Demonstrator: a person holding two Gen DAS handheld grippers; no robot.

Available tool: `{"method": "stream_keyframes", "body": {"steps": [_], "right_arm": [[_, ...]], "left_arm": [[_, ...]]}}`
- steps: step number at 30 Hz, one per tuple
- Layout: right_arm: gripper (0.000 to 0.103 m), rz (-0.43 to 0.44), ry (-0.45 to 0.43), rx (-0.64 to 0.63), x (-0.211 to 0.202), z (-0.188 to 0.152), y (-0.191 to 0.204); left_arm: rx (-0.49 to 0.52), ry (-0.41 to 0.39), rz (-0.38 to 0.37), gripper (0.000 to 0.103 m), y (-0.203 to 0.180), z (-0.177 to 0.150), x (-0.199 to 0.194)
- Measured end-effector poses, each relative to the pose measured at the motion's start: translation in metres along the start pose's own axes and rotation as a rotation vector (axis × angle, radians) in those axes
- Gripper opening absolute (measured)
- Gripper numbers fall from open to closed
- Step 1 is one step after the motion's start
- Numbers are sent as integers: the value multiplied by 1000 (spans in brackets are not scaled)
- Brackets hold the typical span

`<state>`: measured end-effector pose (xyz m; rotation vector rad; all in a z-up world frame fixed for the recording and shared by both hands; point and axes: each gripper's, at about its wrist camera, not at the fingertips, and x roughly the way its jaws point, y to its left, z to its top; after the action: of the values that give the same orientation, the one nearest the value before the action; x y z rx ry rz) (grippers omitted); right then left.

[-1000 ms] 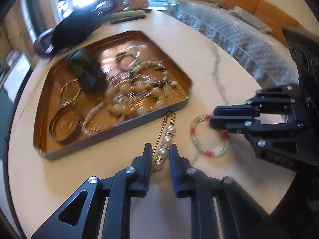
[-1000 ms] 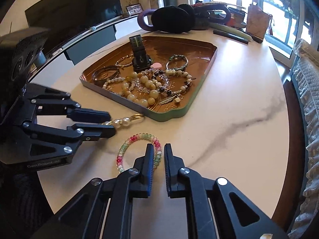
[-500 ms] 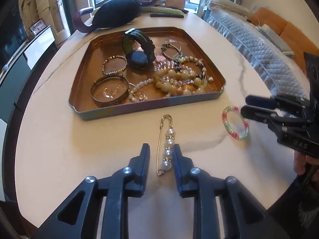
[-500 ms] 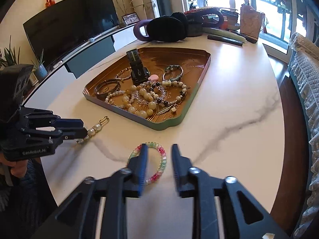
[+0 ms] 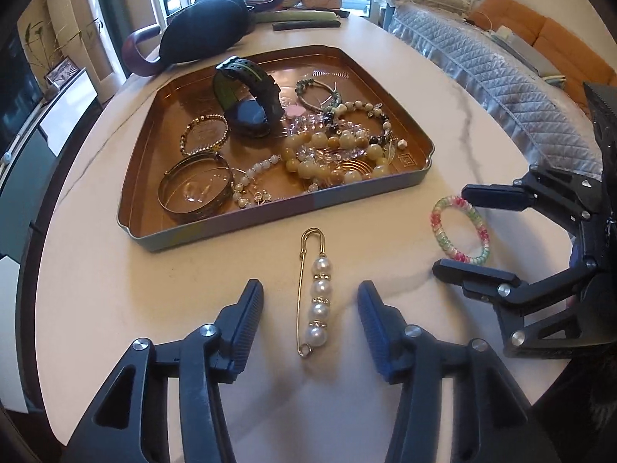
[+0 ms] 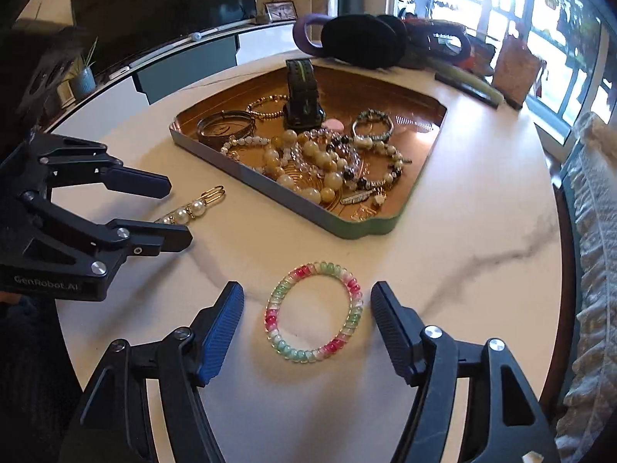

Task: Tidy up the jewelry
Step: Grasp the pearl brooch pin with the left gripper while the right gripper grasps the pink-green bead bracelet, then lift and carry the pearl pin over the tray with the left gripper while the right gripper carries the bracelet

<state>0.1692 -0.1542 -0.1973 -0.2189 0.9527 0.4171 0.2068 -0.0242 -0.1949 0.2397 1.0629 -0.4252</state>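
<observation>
A gold pin with pearls point(image 5: 314, 295) lies on the white table between the open fingers of my left gripper point(image 5: 310, 320); it also shows in the right wrist view point(image 6: 191, 207). A pink, green and white coil bracelet point(image 6: 314, 311) lies between the open fingers of my right gripper point(image 6: 306, 318); it shows in the left wrist view too point(image 5: 459, 230). A copper tray point(image 5: 146, 196) beyond them holds a black watch point(image 5: 246, 96), bangles and several bead bracelets. Neither gripper holds anything.
Black earmuffs point(image 6: 362, 40) with a purple band, a dark flat stick point(image 5: 306, 25) and a brown box point(image 6: 515, 69) lie at the table's far side. A quilted grey seat point(image 5: 501, 73) stands to the right. The table edge is close behind both grippers.
Both grippers have opened wide, letting go of the pearl pin and the coil bracelet, which now lie on the table. Both grippers have pulled back a little.
</observation>
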Motion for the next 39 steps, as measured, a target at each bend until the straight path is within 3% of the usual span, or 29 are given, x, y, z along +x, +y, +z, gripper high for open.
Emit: {"method": "stream_keyframes", "body": {"steps": [1, 3, 7, 10, 11, 26, 39], "right_arm": [[33, -1, -9, 2, -1, 0, -2], [18, -2, -11, 6, -1, 1, -5], [11, 1, -17, 2, -1, 0, -5], [11, -8, -41, 15, -7, 2, -8], [5, -7, -51, 21, -10, 2, -9], [5, -20, -120, 52, -34, 2, -19], [5, -21, -173, 199, -39, 13, -45]], "left_arm": [[2, -1, -13, 33, 0, 0, 0], [11, 1, -18, 25, -1, -1, -1], [32, -2, -36, 13, -5, -4, -4], [30, -10, -35, 11, -6, -6, -6], [34, -11, -32, 11, -6, -7, -7], [11, -65, -36, 11, -2, -11, -25], [14, -146, -42, 11, -12, -5, -47]]}}
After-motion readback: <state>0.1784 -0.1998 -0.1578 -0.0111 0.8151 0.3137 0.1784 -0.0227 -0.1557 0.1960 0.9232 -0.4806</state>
